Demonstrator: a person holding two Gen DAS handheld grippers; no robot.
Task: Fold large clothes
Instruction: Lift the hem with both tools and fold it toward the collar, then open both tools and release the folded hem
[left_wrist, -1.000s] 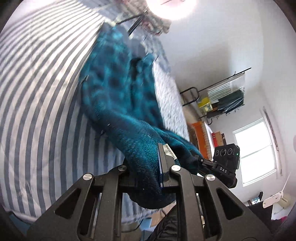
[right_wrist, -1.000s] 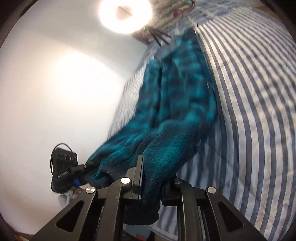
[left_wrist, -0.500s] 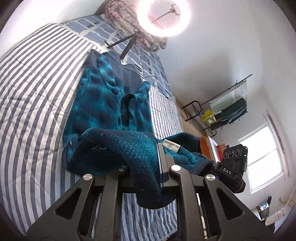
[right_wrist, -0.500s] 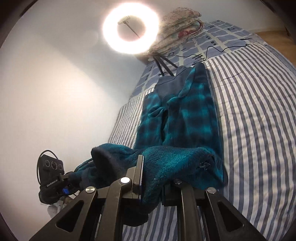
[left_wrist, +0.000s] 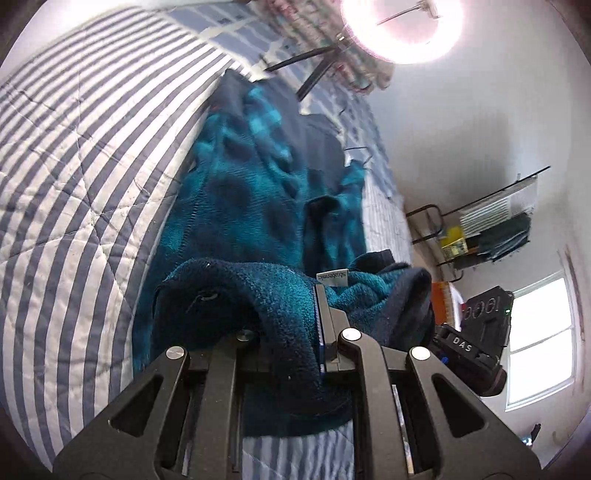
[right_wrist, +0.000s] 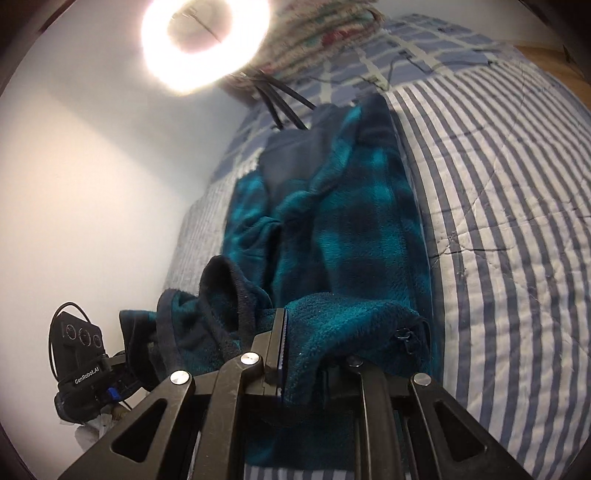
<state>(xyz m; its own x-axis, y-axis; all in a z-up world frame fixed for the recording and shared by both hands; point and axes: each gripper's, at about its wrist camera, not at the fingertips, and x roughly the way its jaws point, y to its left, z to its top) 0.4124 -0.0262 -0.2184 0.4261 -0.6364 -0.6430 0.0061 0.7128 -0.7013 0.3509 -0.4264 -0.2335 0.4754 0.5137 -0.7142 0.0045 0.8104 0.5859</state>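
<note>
Bed, striped quilt (left_wrist: 74, 184): teal plaid fleece garment (left_wrist: 258, 206) lies lengthwise along its middle, near end lifted and doubled toward the far end, so the fold looks about half made, with laying down and smoothing left. Ring light (right_wrist: 205, 40) on tripod at head of bed; storage rack (left_wrist: 491, 225) by wall. Left gripper (left_wrist: 291, 332) and right gripper (right_wrist: 314, 354): jaws narrow, each clamped on the fleece hem.

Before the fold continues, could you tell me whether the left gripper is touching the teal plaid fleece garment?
Touching: the left wrist view shows the left gripper shut on the garment's hem.
</note>
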